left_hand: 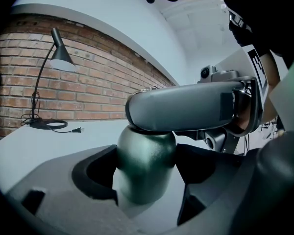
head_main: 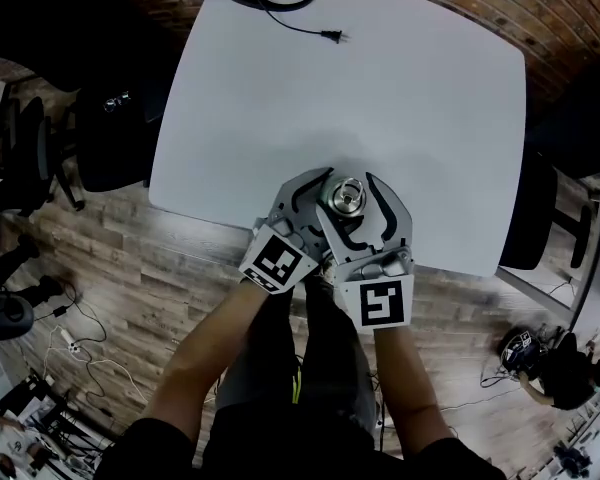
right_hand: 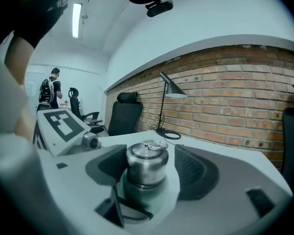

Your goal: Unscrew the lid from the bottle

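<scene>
Desk, 6 o'clock edge: bottle upright, left gripper clamped on its body. I read it as rigid metal, slick. Right gripper jaws apart around the steel lid; I'd grip its smooth sidewall firmly.

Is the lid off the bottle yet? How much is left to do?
Not yet. Done: the left hand-held gripper is clamped on the green bottle. In hand: the right hand-held gripper is open around the silver lid, not touching it. Left: close on the lid, twist it, lift it off.
</scene>
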Demonstrator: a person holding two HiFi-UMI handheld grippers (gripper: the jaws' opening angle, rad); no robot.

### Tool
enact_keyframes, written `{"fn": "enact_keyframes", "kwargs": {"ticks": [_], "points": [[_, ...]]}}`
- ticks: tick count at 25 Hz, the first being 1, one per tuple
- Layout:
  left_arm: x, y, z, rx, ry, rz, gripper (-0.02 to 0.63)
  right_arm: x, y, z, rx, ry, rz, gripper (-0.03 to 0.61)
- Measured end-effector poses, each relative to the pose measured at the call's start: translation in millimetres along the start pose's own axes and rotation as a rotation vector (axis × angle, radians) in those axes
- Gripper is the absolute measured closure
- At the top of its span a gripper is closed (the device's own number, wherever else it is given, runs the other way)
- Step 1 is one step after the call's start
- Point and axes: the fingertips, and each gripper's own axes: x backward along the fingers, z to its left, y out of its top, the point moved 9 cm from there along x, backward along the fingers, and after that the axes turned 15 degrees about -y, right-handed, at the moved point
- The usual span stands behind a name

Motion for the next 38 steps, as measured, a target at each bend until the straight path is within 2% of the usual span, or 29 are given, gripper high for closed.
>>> {"fn": "enact_keyframes", "kwargs": {"ticks": [3,7,11,18,21,23,32,36,38], "points": [[0,0,0,-0.001,0.002,0.0,0.252,1,0,3,-0.013,0.003,-0.021,0.308],[-1,0,-1,0.001,0.002,-0.002,0.252,0,-1,-2,-0.048,0.064,-0.018,0.308],[-1,0,-1,-0.001,0.001,-0.001,0.252,-5,0,-14,-0.052,0.247,-0.017,0.308],[0,1,-2,-0.002,-0.002,0.001,0.252,-19,6,-30,0.014,0.594,-0.018,0.308],[0,1,-2,-0.002,-0.002,0.001,0.252,-25,8,-34,0.038,0.693,-0.001,0.308],[0,1,-2,-0.002,-0.004,0.002,0.252,-26,8,-34,0.052,0.705,-0.007,0.308],[-1,1,-2,0.0,-0.009,0.003,0.252,-22,6,-33,0.067,0.651,-0.032,0.307],[0,1,-1,0.0,-0.008,0.003,0.252,-17,4,-32,0.1,0.605,-0.029,0.288],[0,1,-1,0.0,-0.008,0.003,0.252,-11,3,-32,0.07,0.566,-0.03,0.285]]}}
